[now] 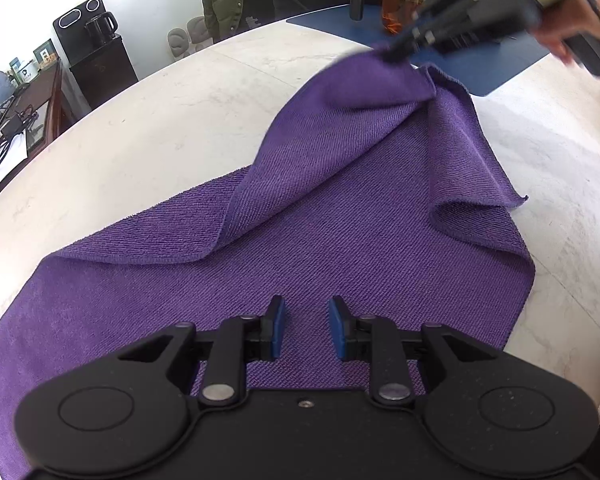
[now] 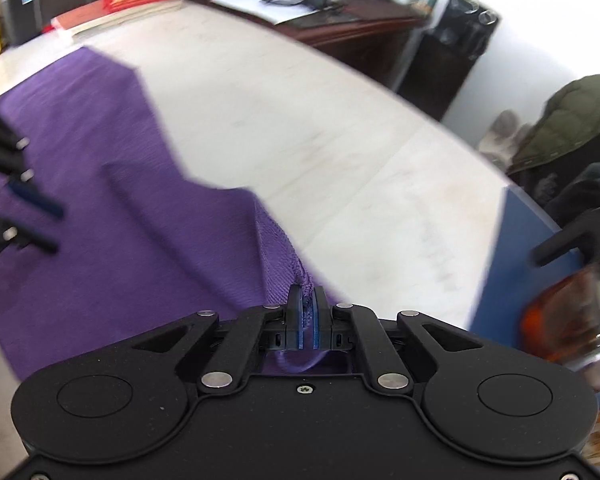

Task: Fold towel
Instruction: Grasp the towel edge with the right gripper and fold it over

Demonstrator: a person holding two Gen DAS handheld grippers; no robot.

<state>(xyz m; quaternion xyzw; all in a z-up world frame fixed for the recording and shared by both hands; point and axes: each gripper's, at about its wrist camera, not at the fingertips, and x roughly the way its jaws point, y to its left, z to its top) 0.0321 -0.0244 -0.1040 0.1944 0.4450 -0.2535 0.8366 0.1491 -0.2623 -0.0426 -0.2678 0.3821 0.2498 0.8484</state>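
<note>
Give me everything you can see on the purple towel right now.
The purple towel, ribbed microfibre by its look, lies mostly flat on the pale marble-like table. The right gripper is shut on its far corner, lifting it so a fold drapes back over the rest. The left gripper hovers open above the near edge.

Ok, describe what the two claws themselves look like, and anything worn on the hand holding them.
Both claws are matte black plastic. The left claw has two round discs on its body, silver pivot pins, jointed linkage arms and blue pads on its fingers. The right claw is the same build, with blue pads too. In the left wrist view, a thin black cable runs along the right unit. No sleeve or glove can be made out.
</note>
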